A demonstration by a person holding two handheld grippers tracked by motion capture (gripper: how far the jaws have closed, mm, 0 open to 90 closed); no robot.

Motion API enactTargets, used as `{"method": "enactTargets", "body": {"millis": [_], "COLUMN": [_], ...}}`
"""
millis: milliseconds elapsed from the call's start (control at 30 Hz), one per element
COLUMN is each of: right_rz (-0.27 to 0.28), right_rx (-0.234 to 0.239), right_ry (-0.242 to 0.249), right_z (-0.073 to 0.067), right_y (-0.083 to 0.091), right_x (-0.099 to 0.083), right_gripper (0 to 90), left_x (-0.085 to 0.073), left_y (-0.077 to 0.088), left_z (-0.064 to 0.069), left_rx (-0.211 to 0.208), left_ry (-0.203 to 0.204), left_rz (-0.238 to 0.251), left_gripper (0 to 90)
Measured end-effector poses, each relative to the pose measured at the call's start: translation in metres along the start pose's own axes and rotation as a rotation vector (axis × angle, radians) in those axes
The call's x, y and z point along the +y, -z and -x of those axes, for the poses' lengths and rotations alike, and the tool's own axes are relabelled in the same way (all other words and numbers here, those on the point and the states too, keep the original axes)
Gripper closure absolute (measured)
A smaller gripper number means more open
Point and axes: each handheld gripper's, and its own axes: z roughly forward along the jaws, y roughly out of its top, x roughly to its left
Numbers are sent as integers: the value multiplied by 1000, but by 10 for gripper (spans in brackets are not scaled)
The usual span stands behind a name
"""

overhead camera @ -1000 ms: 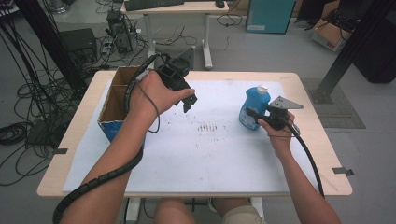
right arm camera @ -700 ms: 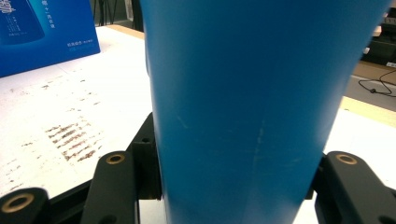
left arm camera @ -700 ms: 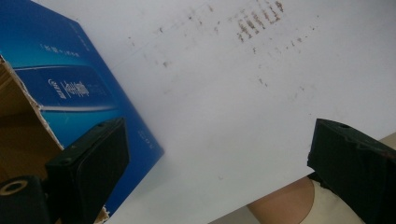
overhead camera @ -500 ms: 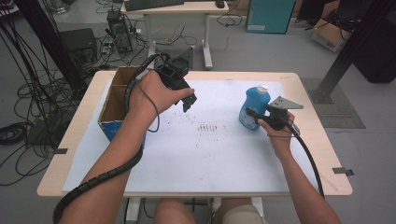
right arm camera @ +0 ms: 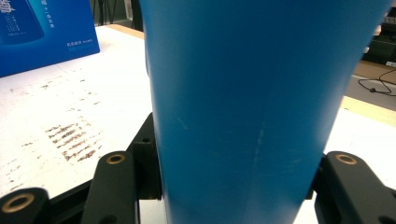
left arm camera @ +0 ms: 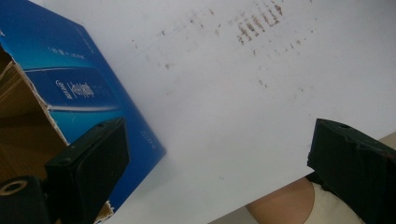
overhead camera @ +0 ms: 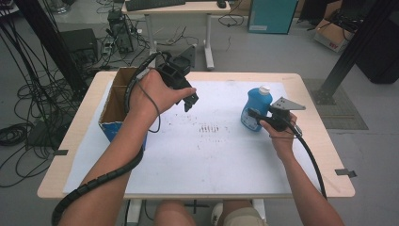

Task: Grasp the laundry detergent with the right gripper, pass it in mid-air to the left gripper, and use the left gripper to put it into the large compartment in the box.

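Note:
A blue plastic bottle with a white cap stands upright on the right side of the white sheet. My right gripper is shut on its lower body from the near right. In the right gripper view the bottle is clamped between the two black jaws of that gripper. My left gripper hangs in the air over the sheet's left part, just right of an open cardboard box. In the left gripper view the left gripper is open, jaws wide apart with nothing between them, and the box's blue side lies below.
The sheet covers most of the wooden table and has brown smudges at its middle. The box stands at the table's left edge. Cables trail from both grippers toward the near edge. Desks, cables and boxes stand on the floor beyond.

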Motion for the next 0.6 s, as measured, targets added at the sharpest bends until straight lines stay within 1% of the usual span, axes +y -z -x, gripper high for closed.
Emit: {"method": "enactTargets", "body": {"millis": [67, 100, 167, 300, 600], "right_rz": [0, -1, 0, 1, 1], "right_rx": [0, 0, 0, 0, -1], "right_ry": [0, 0, 0, 3, 5], "right_z": [0, 0, 0, 0, 0], "right_y": [0, 0, 0, 0, 0], "right_x": [0, 0, 0, 0, 0], "right_gripper": [447, 447, 447, 448, 449], "left_x": [0, -1, -1, -1, -1], "left_y": [0, 0, -1, -2, -1], "left_z": [-1, -1, -1, -1, -2], "left_rx": [-2, -4, -5, -3, 0], "left_ry": [-1, 9, 10, 1, 3], "left_rz": [1, 7, 8, 1, 0], "left_gripper": [57, 57, 57, 57, 57]}}
